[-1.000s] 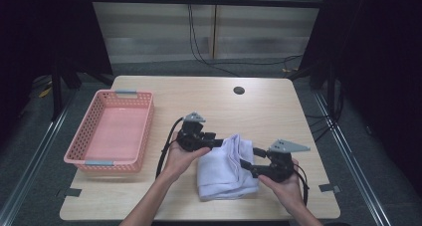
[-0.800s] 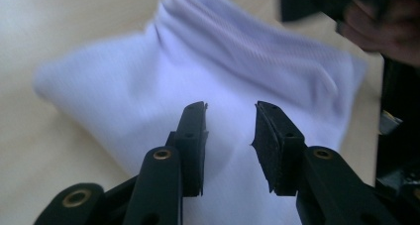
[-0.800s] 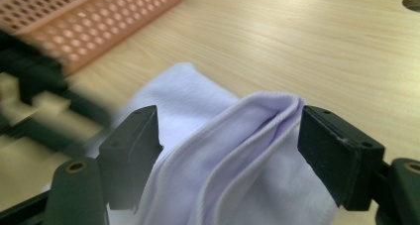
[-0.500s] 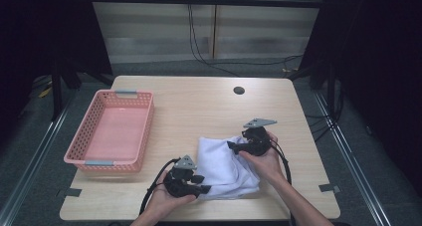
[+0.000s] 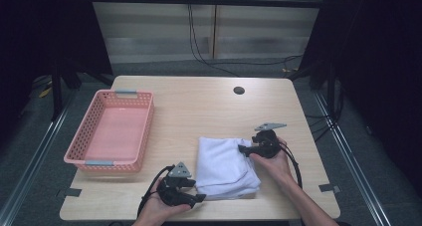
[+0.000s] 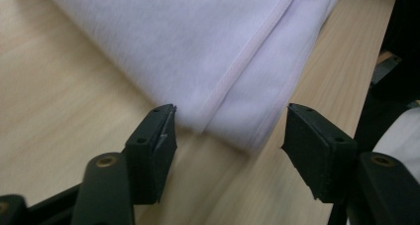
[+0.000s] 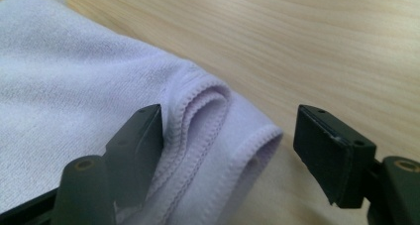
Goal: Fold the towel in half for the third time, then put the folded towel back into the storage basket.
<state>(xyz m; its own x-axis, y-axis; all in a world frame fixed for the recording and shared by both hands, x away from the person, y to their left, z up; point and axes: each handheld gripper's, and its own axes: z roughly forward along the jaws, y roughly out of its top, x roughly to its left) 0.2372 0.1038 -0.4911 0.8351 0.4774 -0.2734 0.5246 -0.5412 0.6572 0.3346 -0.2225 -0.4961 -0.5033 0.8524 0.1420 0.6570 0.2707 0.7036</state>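
High view: one towel point(image 5: 224, 166), two tools.

A white folded towel point(image 5: 225, 167) lies low in the middle of the bench point(image 5: 199, 101). The left gripper point(image 5: 198, 198) sits at its bottom-left corner, the right gripper point(image 5: 242, 149) at its upper-right edge. A pink basket point(image 5: 84, 141) sits left.
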